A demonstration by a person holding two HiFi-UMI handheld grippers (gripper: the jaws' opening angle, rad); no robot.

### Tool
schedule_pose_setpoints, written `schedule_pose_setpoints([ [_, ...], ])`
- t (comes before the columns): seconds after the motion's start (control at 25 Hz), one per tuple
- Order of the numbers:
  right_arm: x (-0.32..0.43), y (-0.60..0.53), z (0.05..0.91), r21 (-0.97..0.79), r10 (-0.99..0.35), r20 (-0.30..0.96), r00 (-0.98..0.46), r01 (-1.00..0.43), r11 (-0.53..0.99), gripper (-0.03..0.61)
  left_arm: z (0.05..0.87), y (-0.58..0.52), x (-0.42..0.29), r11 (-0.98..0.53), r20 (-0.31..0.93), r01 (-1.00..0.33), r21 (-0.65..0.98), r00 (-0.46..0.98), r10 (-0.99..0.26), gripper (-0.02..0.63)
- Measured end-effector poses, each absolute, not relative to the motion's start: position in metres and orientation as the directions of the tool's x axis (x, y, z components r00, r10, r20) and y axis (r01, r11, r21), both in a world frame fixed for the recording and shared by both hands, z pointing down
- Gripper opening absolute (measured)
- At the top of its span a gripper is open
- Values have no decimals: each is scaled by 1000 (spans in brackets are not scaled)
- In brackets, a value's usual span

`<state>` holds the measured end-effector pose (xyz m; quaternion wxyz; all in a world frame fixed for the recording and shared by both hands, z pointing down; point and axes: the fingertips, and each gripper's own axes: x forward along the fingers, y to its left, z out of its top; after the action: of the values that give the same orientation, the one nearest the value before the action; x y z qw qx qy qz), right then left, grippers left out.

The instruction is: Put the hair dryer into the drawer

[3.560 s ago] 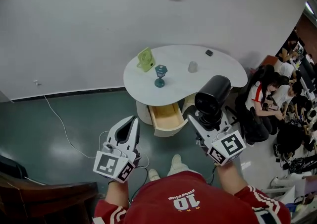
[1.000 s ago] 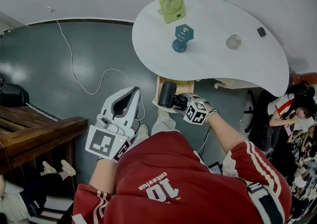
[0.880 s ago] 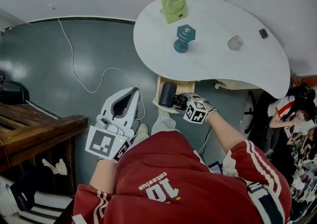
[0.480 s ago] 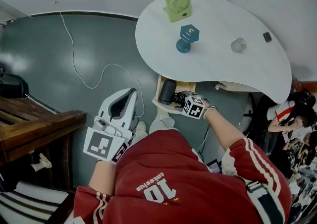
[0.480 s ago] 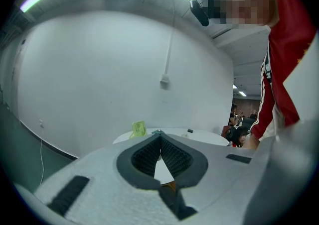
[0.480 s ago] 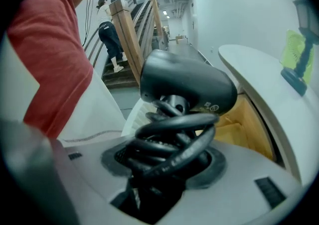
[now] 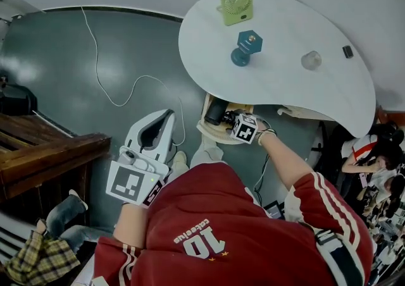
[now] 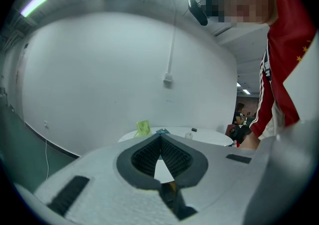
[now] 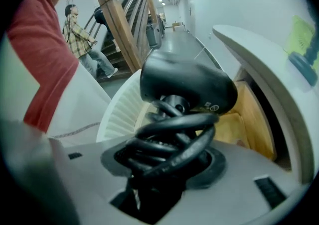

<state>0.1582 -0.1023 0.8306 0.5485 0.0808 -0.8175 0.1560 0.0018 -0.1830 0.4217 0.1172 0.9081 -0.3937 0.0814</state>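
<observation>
The black hair dryer (image 7: 216,112) hangs just over the open wooden drawer (image 7: 214,130) under the white table (image 7: 285,85). My right gripper (image 7: 230,118) is shut on its handle, which is wrapped in coiled black cord (image 9: 174,142). In the right gripper view the dryer's barrel (image 9: 184,87) sits crosswise ahead of the right gripper (image 9: 172,157), with the drawer's yellow-wood inside (image 9: 249,119) behind it. My left gripper (image 7: 157,134) is held lower left, away from the drawer, shut with nothing in it; its pads (image 8: 149,154) meet at the tips.
On the table stand a green fan (image 7: 236,5), a blue stand (image 7: 247,47), a clear cup (image 7: 311,60) and a small dark item (image 7: 347,52). A white cable (image 7: 111,88) trails on the grey floor. Wooden stairs (image 7: 44,158) lie left; people sit at right.
My right gripper has sunk with the hair dryer, down towards the open drawer under the table edge. The left gripper has hardly moved.
</observation>
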Motion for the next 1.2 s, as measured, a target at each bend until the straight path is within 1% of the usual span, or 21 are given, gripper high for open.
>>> schedule_pose_setpoints([
  [0.4, 163, -134, 848, -81, -46, 954, -295, -404, 911, 247, 420, -178, -8, -643, 250, -754, 132, 653, -715, 0],
  [0.6, 172, -142, 866, -52, -64, 971, -229, -464, 884, 247, 422, -177, -12, -633, 262, -764, 125, 641, -721, 0],
  [0.92, 189, -156, 890, -7, -88, 987, -133, -588, 809, 249, 425, -176, -16, -620, 276, -775, 117, 625, -730, 0],
  [1.2, 193, -168, 905, 56, -136, 989, -62, -689, 723, 250, 427, -172, -24, -605, 299, -790, 99, 604, -739, 0],
])
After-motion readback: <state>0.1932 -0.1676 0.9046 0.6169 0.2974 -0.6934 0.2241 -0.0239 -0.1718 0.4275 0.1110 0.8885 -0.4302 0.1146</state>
